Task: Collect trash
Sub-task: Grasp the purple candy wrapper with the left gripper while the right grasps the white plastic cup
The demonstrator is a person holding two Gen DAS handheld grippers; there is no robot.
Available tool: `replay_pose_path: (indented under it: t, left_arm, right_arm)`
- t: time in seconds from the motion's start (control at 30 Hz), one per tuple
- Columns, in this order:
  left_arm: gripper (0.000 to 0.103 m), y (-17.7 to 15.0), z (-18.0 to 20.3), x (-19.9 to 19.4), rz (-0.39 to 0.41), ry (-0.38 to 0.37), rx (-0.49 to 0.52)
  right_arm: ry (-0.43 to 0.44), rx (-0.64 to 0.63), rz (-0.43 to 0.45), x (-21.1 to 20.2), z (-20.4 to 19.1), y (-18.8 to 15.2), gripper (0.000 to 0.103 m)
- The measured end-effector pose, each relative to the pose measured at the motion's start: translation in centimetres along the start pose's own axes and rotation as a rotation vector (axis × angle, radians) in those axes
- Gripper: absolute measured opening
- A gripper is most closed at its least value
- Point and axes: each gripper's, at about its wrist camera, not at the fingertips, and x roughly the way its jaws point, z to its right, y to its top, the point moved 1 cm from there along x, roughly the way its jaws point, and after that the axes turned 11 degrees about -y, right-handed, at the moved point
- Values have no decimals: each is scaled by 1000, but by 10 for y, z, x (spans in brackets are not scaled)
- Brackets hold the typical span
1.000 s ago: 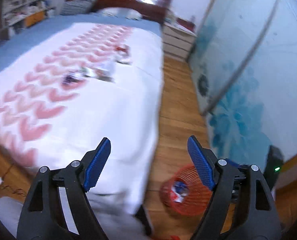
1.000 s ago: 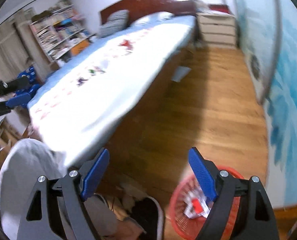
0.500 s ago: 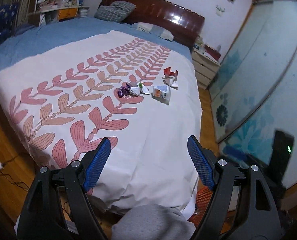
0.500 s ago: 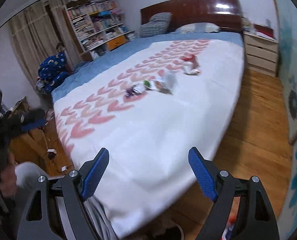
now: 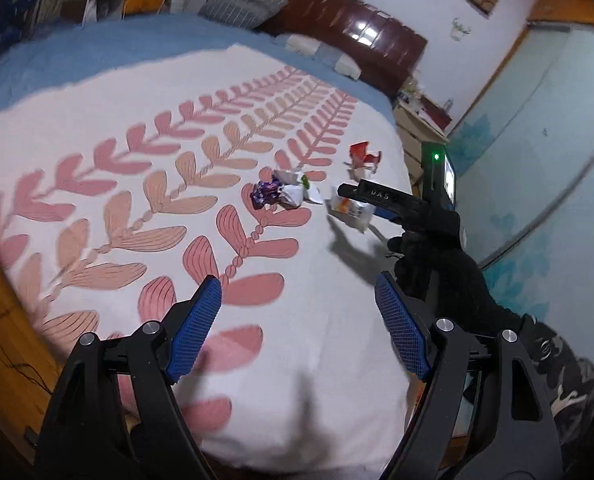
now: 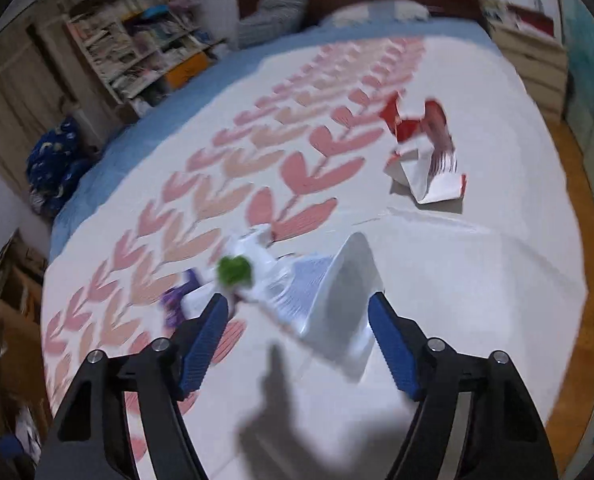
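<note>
Four pieces of trash are scattered on a white bedspread. A crumpled purple wrapper (image 5: pixel 265 193) is seen touching a crumpled white wrapper with a green spot (image 5: pixel 295 189). A white carton (image 6: pixel 333 304) is tipped on its side nearby. A torn red-and-white carton (image 6: pixel 424 152) lies apart, nearer the headboard.

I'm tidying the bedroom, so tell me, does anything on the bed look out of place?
Yes. Litter lies on the bedspread: a white packet between the open right gripper fingers, a crumpled wrapper cluster with purple and green bits beside it, and a torn red-and-white carton nearer the headboard.
</note>
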Motion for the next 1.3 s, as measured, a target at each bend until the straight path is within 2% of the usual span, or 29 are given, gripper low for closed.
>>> replay_pose_path:
  t: [0.07, 0.13, 0.17, 0.2, 0.37, 0.5, 0.63, 0.8, 0.87, 0.9, 0.93, 1.1, 1.3]
  left_arm:
    - [79, 10, -10, 16, -26, 34, -19]
    - [79, 17, -16, 25, -36, 25, -32]
    - [79, 21, -20, 30, -39, 17, -44]
    - [79, 29, -25, 37, -43, 9, -64]
    - [79, 64, -47, 83, -39, -11, -142]
    - [79, 80, -66, 130, -65, -30, -250]
    - [79, 89, -78, 167, -110, 0, -299]
    - [78, 88, -83, 199, -173, 84, -270]
    - [67, 87, -80, 203, -184, 125, -227]
    - [41, 87, -77, 206, -198, 143, -200]
    - [33, 87, -77, 210, -217, 144, -188]
    - [29, 84, -76, 207, -209, 142, -170]
    - [28, 89, -78, 173, -126, 108, -219]
  right_arm:
    - [55, 53, -37, 16, 5, 1, 41]
    - [76, 56, -29, 18, 7, -3, 36]
    - [95, 61, -17, 15, 9, -6, 24]
    - [104, 64, -11, 13, 10, -9, 18]
    - [165, 88, 9, -10, 22, -35, 18]
    - [216, 97, 16, -38, 39, -64, 18]
    - [252, 87, 24, -71, 52, -98, 18]
    - [273, 69, 5, -97, 63, -141, 18]
    - [263, 63, 4, -102, 68, -153, 18]
    - [263, 62, 1, -105, 70, -159, 18]
    - [263, 62, -1, -106, 71, -164, 18]
    - [264, 86, -15, -113, 79, -185, 18]
    - [246, 56, 11, -137, 80, -192, 18]
